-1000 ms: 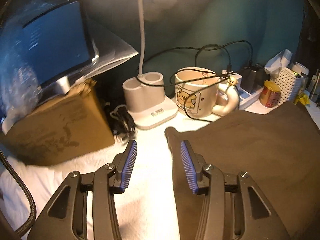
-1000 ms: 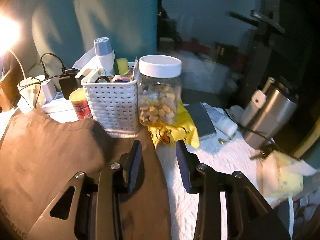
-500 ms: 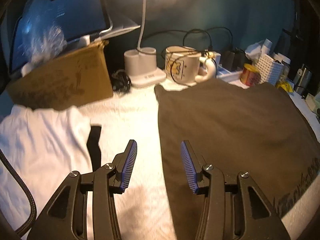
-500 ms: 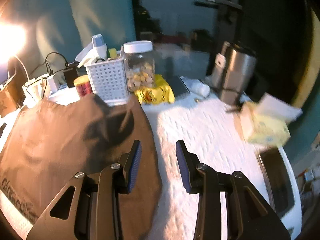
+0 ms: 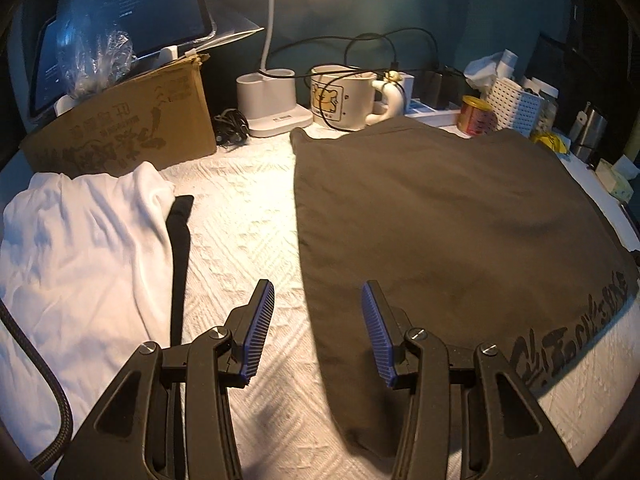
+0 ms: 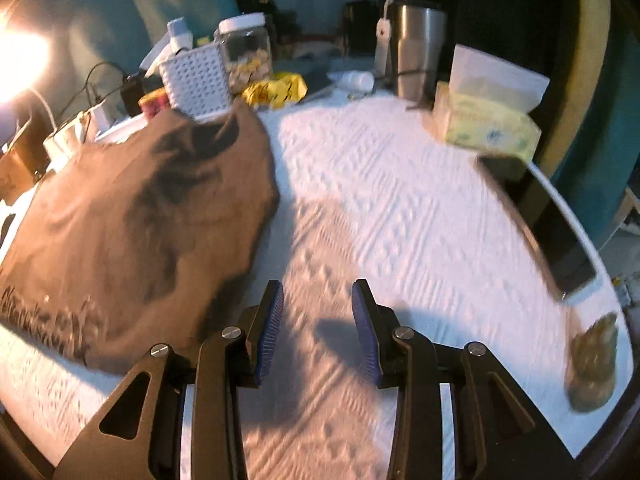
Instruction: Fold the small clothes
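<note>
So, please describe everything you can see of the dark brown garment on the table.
The dark brown garment looks like soft matte cotton. It lies spread flat on the white textured cloth, with black lettering along its near hem. Its far edge reaches the mug and the white basket. Neither open gripper holds it.

I see a dark brown garment (image 5: 440, 216) spread flat on the white textured cloth, black lettering along its near hem; a crumpled white garment (image 5: 80, 248) lies well left
</note>
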A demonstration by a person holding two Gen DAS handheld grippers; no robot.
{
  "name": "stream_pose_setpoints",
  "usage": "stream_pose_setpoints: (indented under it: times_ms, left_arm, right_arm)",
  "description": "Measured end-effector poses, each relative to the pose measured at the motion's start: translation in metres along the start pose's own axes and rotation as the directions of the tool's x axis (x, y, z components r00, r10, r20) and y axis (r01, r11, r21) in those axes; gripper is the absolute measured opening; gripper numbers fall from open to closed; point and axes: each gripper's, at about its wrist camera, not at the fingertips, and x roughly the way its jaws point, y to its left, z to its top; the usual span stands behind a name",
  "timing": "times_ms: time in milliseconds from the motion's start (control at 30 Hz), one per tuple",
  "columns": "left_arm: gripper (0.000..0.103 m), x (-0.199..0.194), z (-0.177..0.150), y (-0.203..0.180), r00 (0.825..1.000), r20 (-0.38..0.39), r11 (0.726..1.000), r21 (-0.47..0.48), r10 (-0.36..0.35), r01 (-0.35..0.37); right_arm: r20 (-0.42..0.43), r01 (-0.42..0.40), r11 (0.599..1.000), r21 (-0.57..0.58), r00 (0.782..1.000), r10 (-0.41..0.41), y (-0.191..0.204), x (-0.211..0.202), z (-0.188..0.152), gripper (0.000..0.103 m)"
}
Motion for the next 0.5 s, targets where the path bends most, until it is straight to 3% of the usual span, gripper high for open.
stream_pose_setpoints:
  times_ms: [233, 500]
  left_arm:
    - [0.045, -0.004, -0.003, -0.008, 1.0, -0.002, 1.0, 0.01, -0.017, 0.017]
    - [0.045, -0.007, -0.007, -0.009, 1.0, -0.012, 1.0, 0.008, -0.022, 0.022]
  right_arm:
    - [0.008, -0.109, 0.994, -0.023, 0.994, 0.11, 0.019, -0.004, -0.007, 0.038]
    - [0.018, -0.176, 0.984, -0.03, 0.984, 0.177, 0.039, -0.005, 0.0, 0.038]
